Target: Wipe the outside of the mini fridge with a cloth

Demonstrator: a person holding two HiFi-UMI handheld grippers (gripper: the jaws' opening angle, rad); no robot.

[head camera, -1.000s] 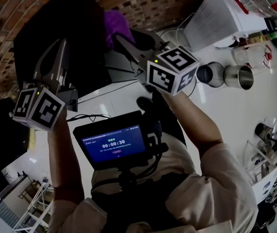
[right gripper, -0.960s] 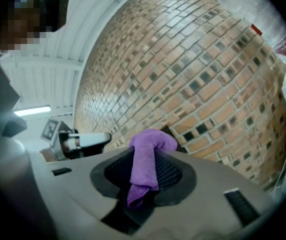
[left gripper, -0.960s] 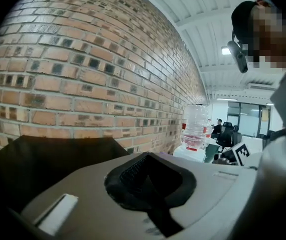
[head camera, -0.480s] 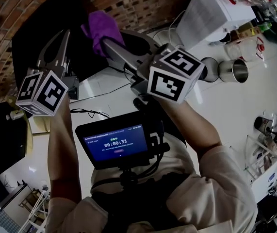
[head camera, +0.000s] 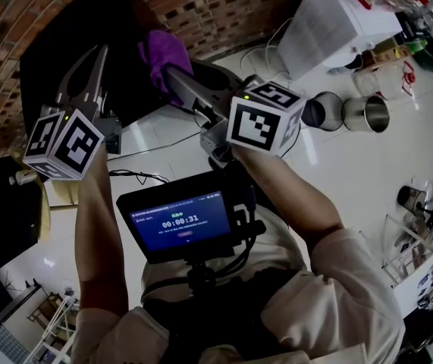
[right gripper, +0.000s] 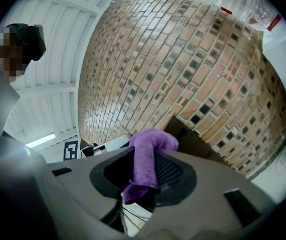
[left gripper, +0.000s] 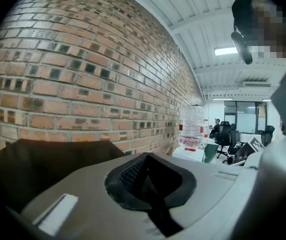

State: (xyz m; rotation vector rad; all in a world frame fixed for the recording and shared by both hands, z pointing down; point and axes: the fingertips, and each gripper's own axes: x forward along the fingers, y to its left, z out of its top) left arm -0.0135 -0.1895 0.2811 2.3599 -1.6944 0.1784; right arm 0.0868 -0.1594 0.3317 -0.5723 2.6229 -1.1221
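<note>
The mini fridge (head camera: pixel 129 89), a dark cabinet set against the brick wall (head camera: pixel 224 6), is taken as the reference.

The right gripper (head camera: pixel 172 76) is held in front of the fridge, toward its right-hand side as seen in the head view. Its jaws are closed partway onto the purple cloth (head camera: pixel 163 51), which is pinched between the pads. A bunched fold projects past the jaw tips toward the fridge, and a tail hangs below them. Whether the cloth touches the fridge cannot be determined.

The left gripper (head camera: pixel 97 58) is positioned before the left part of the fridge. Its jaws are fully closed, pad against pad, and nothing is held between them.

Two metal cups (head camera: pixel 368 114) and a white water dispenser (head camera: pixel 337 21) are located well to the right of the fridge.
</note>
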